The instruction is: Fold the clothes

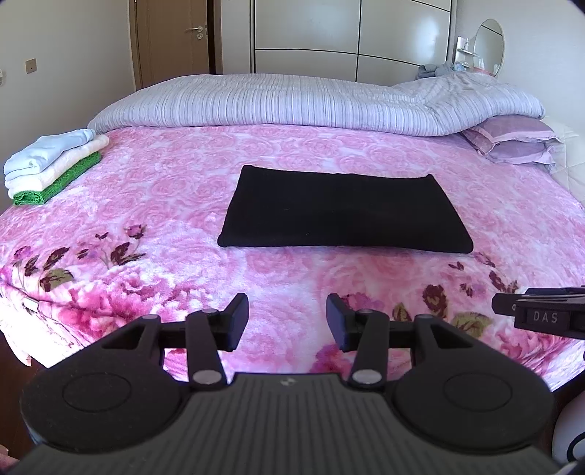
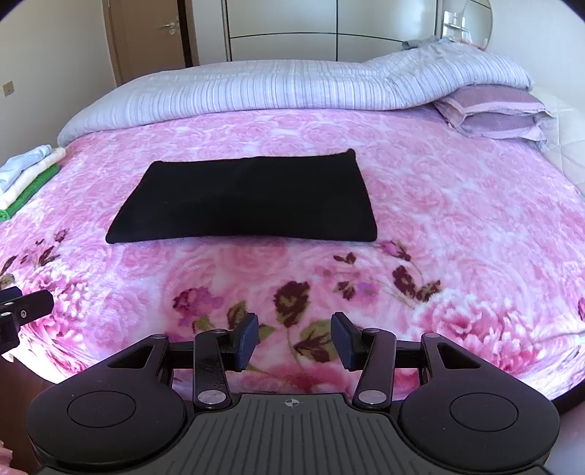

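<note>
While both my jaws hang apart and empty over the bed (image 1: 153,204), black cloth (image 1: 343,212) lies folded flat; stack (image 1: 55,164) at left, another fold or stacking unclear.

black cloth (image 1: 345,210): matt, soft knit, smooth. blanket (image 1: 175,226): plush fleece, fuzzy, slight sheen. quilt (image 1: 292,100) at far edge: ribbed, crinkled cotton. towel stack (image 1: 55,162) at left edge: terry. grippers (image 1: 287,321) (image 2: 294,338): matt black plastic, bare metal rivets. door (image 1: 172,40): wood, satin.

Home bedroom, bed (image 1: 182,226), wardrobe (image 1: 329,33), door (image 1: 175,36)
</note>
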`<act>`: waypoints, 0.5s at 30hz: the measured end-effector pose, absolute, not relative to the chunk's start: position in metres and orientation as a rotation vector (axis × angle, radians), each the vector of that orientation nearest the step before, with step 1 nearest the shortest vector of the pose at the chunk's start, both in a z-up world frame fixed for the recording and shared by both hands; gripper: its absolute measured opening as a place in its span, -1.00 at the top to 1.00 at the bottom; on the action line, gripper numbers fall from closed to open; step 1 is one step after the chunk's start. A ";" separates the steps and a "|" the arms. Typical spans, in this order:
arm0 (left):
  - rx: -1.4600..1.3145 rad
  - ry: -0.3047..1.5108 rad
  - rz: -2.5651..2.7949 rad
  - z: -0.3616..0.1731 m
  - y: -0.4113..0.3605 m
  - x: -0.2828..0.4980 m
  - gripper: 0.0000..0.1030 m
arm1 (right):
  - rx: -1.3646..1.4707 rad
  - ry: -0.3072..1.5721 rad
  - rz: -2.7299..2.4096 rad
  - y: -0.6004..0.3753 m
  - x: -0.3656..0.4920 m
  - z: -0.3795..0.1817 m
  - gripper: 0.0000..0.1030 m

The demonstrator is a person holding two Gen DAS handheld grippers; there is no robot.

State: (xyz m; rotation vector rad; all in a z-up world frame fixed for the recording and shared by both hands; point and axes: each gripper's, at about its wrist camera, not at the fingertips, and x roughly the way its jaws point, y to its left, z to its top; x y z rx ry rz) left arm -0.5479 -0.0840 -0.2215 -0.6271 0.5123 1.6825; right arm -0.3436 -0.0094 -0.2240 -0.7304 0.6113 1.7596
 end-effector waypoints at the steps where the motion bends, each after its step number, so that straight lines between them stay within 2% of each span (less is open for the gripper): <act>1: -0.629 0.515 1.685 -0.222 -0.083 -0.548 0.18 | -0.731 0.609 1.762 -0.009 -0.344 -0.224 0.07; 15: -0.688 0.575 1.694 -0.242 -0.051 -0.558 0.13 | -0.767 0.663 1.732 0.019 -0.338 -0.243 0.07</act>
